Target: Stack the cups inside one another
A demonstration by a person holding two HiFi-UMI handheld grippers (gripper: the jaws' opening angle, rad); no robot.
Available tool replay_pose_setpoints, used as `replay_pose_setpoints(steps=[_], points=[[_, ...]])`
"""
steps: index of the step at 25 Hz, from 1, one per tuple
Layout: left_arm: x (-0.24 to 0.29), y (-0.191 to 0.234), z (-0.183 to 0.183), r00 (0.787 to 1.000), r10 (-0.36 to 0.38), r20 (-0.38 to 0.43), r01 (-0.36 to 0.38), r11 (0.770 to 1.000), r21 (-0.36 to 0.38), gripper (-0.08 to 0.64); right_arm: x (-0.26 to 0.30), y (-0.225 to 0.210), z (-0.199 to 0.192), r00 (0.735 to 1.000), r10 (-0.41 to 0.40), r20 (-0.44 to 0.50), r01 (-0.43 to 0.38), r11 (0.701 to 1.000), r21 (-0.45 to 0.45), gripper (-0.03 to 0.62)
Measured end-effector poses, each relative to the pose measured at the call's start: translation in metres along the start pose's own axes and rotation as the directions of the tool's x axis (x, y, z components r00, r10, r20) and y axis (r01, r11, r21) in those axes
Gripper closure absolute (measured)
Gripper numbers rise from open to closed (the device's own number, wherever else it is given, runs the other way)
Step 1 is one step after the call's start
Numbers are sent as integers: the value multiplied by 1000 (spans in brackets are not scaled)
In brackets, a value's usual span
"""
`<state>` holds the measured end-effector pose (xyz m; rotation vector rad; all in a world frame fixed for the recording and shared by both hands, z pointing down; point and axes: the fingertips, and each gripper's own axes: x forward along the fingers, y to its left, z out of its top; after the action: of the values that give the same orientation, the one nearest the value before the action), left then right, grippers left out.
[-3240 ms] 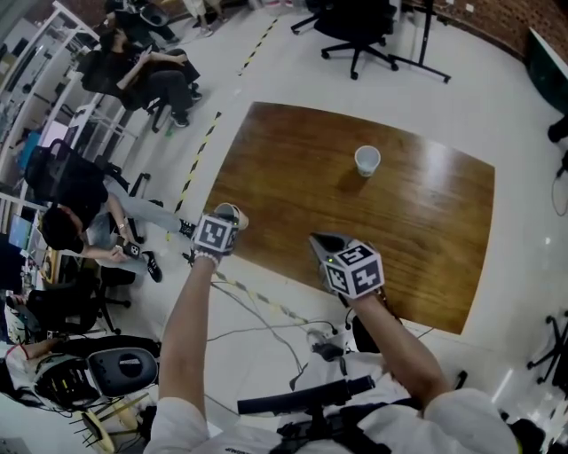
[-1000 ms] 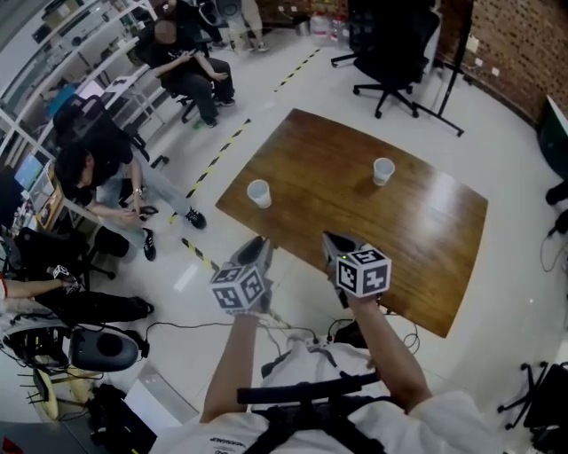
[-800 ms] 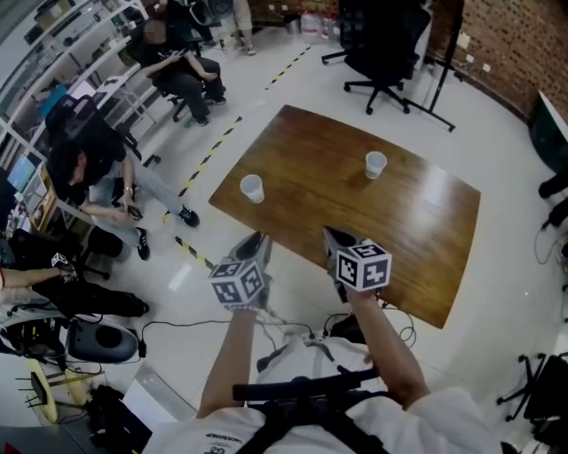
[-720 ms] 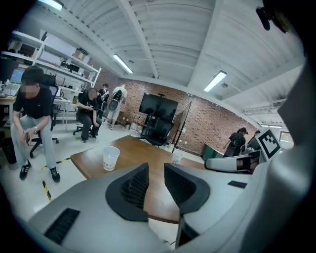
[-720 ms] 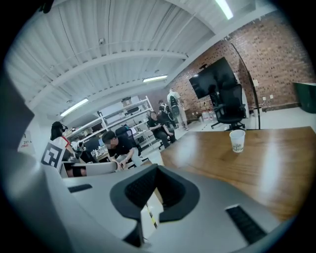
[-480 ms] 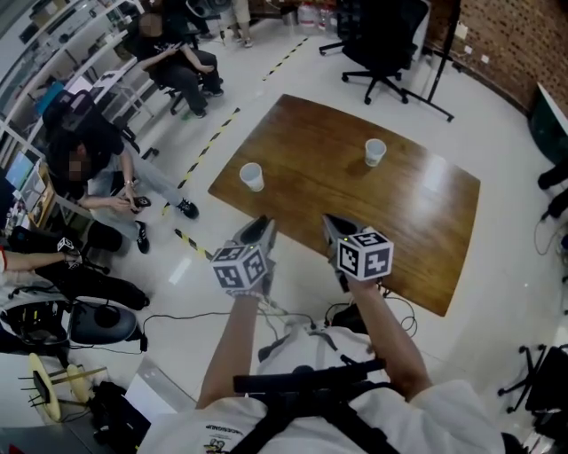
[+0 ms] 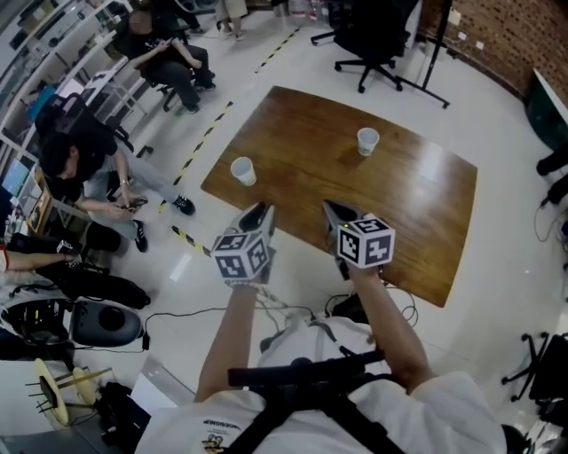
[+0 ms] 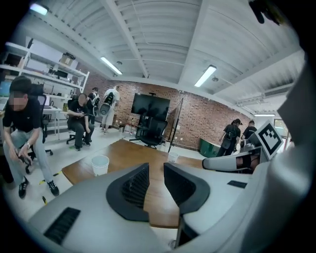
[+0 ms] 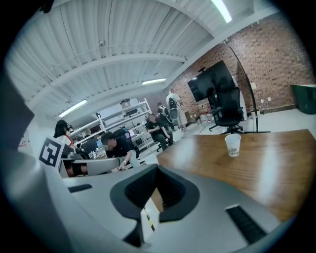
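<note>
Two white paper cups stand apart on the brown wooden table. One cup is near the left edge, and the left gripper view shows it left of the jaws. The other cup stands farther back and to the right. My left gripper hovers off the table's near edge, short of the left cup, open with nothing between its jaws. My right gripper is level with it over the near edge; its jaws meet at the tips and hold nothing.
Seated people and shelving fill the left side of the room. Black office chairs stand beyond the table's far end. Yellow-black tape runs along the floor left of the table. Cables lie on the floor under my arms.
About three seconds ago my left gripper held a cup at the table's left edge. That cup now stands on the table and the gripper has drawn back empty. Both hands have since drifted little.
</note>
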<state>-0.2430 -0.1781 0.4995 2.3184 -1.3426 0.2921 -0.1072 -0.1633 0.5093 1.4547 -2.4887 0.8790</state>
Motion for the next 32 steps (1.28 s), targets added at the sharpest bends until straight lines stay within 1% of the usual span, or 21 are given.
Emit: replay_pose_setpoints(steps=[3, 6, 10, 12, 14, 15, 17, 19, 22, 25, 27, 32], points=[[12, -8, 0, 999, -14, -37, 17, 997, 71, 463, -1, -9, 3, 1000, -19, 10, 19, 1000, 9, 578], [29, -19, 2, 997, -47, -69, 55, 990, 127, 463, -1, -22, 5, 999, -40, 21, 40, 999, 24, 578], [65, -52, 10, 989, -96, -109, 118, 970, 211, 462, -11, -54, 15, 997, -70, 44, 68, 996, 55, 578], [84, -71, 11, 983, -119, -137, 149, 959, 242, 456, -19, -71, 19, 995, -83, 52, 80, 995, 64, 578], [103, -87, 10, 976, -137, -171, 180, 946, 268, 388, -27, -86, 22, 994, -94, 60, 90, 993, 71, 578], [111, -95, 9, 971, -144, -189, 194, 938, 286, 388, -30, -93, 23, 993, -100, 64, 95, 993, 76, 578], [130, -109, 9, 963, -150, -223, 220, 916, 335, 387, -36, -108, 26, 991, -110, 73, 103, 991, 85, 578], [151, -123, 10, 954, -150, -260, 246, 886, 393, 387, -43, -126, 32, 989, -122, 82, 114, 989, 98, 578], [183, -143, 9, 935, -149, -322, 293, 834, 467, 388, -55, -156, 38, 984, -146, 98, 134, 983, 123, 578], [210, -155, 5, 917, -119, -381, 324, 778, 538, 388, -65, -180, 42, 982, -160, 102, 146, 980, 139, 578], [227, -163, 4, 907, -103, -408, 341, 749, 568, 388, -72, -194, 45, 980, -169, 105, 153, 978, 145, 578], [266, -179, -3, 883, -66, -465, 376, 694, 614, 388, -86, -227, 49, 975, -185, 122, 162, 971, 176, 578]])
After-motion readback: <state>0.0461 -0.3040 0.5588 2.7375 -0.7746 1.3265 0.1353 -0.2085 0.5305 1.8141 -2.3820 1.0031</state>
